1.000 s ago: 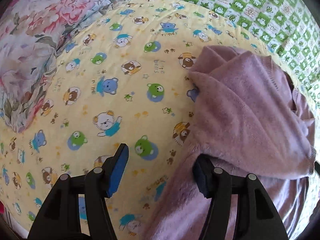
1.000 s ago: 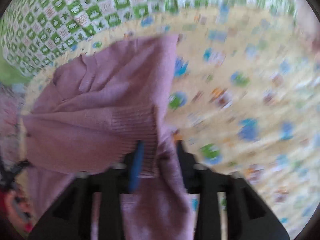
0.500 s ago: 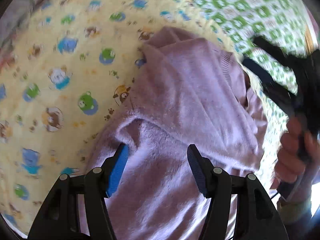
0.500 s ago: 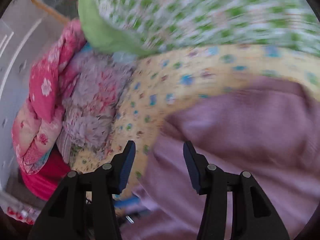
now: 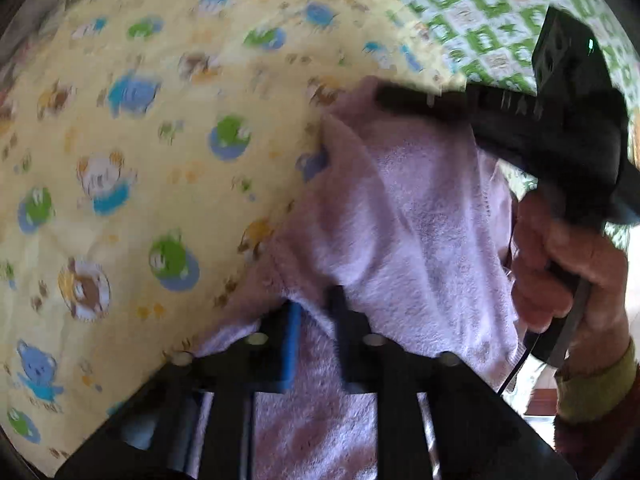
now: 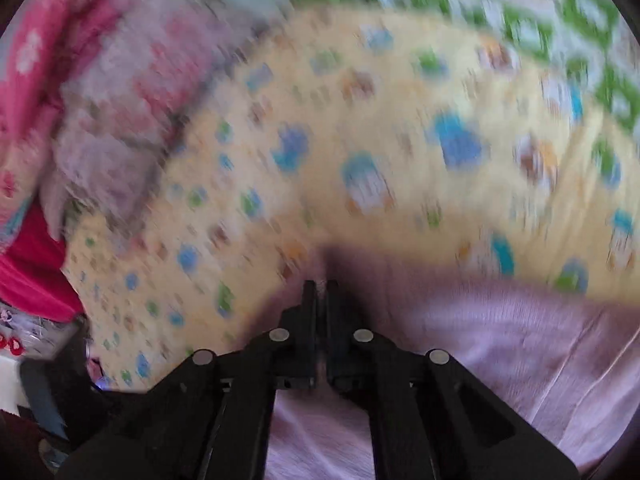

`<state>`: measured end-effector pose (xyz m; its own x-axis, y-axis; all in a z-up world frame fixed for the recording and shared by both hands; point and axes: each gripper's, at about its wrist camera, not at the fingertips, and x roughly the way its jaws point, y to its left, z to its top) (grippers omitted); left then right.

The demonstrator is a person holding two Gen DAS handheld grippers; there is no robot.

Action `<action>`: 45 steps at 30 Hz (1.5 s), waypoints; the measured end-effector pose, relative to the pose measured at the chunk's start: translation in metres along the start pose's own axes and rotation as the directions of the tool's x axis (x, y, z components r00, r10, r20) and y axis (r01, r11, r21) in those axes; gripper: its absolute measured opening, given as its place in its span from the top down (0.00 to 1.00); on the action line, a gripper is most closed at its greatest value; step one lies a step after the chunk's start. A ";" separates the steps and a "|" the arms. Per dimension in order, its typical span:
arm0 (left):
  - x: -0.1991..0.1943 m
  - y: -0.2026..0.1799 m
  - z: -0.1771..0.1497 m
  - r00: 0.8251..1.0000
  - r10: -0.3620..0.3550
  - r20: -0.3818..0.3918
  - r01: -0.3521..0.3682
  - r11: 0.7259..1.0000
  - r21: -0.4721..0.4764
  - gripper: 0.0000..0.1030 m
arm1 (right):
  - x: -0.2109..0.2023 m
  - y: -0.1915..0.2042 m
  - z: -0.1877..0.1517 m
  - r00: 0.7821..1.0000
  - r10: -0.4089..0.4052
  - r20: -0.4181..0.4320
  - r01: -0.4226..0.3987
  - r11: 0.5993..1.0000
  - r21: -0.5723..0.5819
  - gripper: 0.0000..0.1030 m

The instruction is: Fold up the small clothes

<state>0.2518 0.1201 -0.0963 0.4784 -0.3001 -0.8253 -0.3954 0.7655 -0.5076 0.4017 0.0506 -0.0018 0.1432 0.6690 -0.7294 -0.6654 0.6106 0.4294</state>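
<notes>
Both claws are pinching the same garment. Seen from its own wrist view, the left gripper has its two fingers drawn close together with a ridge of the lilac sweater caught between them; one finger carries a blue pad, the other is plain black. From the right wrist view, the right gripper has its black fingers pressed nearly flat against each other, nipping the sweater at a dark, bunched corner.

That sweater is fuzzy and napped on the side facing the left camera, smoother with faint ribbed lines on the side facing the right one. It is partly doubled over, one layer lying on another, and rests on the yellow sheet, a soft cotton printed with cartoon bears and frogs in blue, green and brown circles.

At the sheet's far edge lies a green-and-white checked quilt. Along its left edge in the right view a grey-and-pink floral blanket is heaped beside a bright pink one. Motion blur softens much of that view.

In the left view the person's hand grips the right gripper's black handle.
</notes>
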 end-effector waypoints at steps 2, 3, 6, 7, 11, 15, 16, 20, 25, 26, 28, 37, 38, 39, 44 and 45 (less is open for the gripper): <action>-0.010 -0.006 0.004 0.997 0.043 0.064 -0.045 0.998 0.043 0.93 | -0.005 -0.003 0.016 0.996 0.003 0.085 -0.006 1.000 0.030 0.97; -0.013 -0.007 0.005 0.995 0.057 0.082 -0.061 0.997 0.053 0.93 | -0.004 -0.008 0.021 0.993 -0.011 0.114 0.004 0.999 0.054 0.97; -0.009 -0.002 0.007 0.994 0.076 0.082 -0.081 0.995 0.062 0.93 | 0.017 -0.018 0.022 0.994 -0.039 0.103 0.030 0.995 0.095 0.97; -0.004 0.000 0.007 0.994 0.083 0.071 -0.088 0.994 0.067 0.92 | 0.024 -0.022 0.019 0.995 -0.039 0.094 0.028 0.993 0.113 0.97; 0.001 0.004 0.005 0.996 0.081 0.035 -0.083 0.994 0.066 0.82 | 0.014 -0.033 0.006 0.991 -0.074 0.112 0.052 0.981 0.189 0.92; -0.025 0.013 -0.012 0.999 0.053 0.013 -0.054 0.995 0.089 0.62 | -0.052 -0.046 -0.022 0.967 -0.063 0.245 -0.006 0.962 0.272 0.84; -0.032 0.013 -0.017 0.999 0.053 0.010 -0.054 0.993 0.106 0.61 | -0.070 -0.050 -0.035 0.960 -0.070 0.272 -0.012 0.958 0.287 0.79; -0.055 0.011 -0.031 0.998 0.057 0.018 -0.059 0.987 0.151 0.54 | -0.139 -0.066 -0.104 0.926 -0.183 0.331 0.052 0.928 0.368 0.49; -0.068 0.000 -0.024 0.997 0.061 0.044 -0.068 0.981 0.181 0.52 | -0.184 -0.094 -0.232 0.869 -0.418 0.266 0.209 0.796 0.567 0.49; -0.067 -0.006 -0.019 0.996 0.068 0.048 -0.076 0.980 0.186 0.50 | -0.189 -0.103 -0.252 0.859 -0.455 0.236 0.229 0.753 0.617 0.49; -0.063 -0.015 -0.008 0.995 0.079 0.064 -0.090 0.976 0.200 0.50 | -0.190 -0.116 -0.281 0.856 -0.477 0.198 0.230 0.695 0.681 0.49; -0.029 -0.050 0.027 0.989 0.118 0.090 -0.137 0.959 0.249 0.44 | -0.166 -0.131 -0.290 0.822 -0.566 0.060 0.393 0.641 0.659 0.49; -0.026 -0.052 0.027 0.988 0.129 0.089 -0.148 0.956 0.255 0.44 | -0.170 -0.130 -0.291 0.813 -0.578 0.073 0.395 0.639 0.661 0.49; -0.023 -0.054 0.027 0.987 0.132 0.088 -0.151 0.953 0.261 0.44 | -0.175 -0.128 -0.292 0.808 -0.581 0.098 0.381 0.642 0.665 0.49; -0.012 -0.062 0.024 0.987 0.140 0.081 -0.157 0.943 0.294 0.44 | -0.178 -0.134 -0.300 0.837 -0.537 0.105 0.367 0.693 0.620 0.49; -0.009 -0.062 0.024 0.986 0.148 0.081 -0.166 0.940 0.298 0.44 | -0.175 -0.136 -0.300 0.855 -0.508 0.108 0.340 0.706 0.621 0.49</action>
<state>0.2908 0.0886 -0.0512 0.4763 -0.1365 -0.8686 -0.2170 0.9391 -0.2666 0.2470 -0.2765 -0.0926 0.5395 0.3079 -0.7837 0.0339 0.9220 0.3857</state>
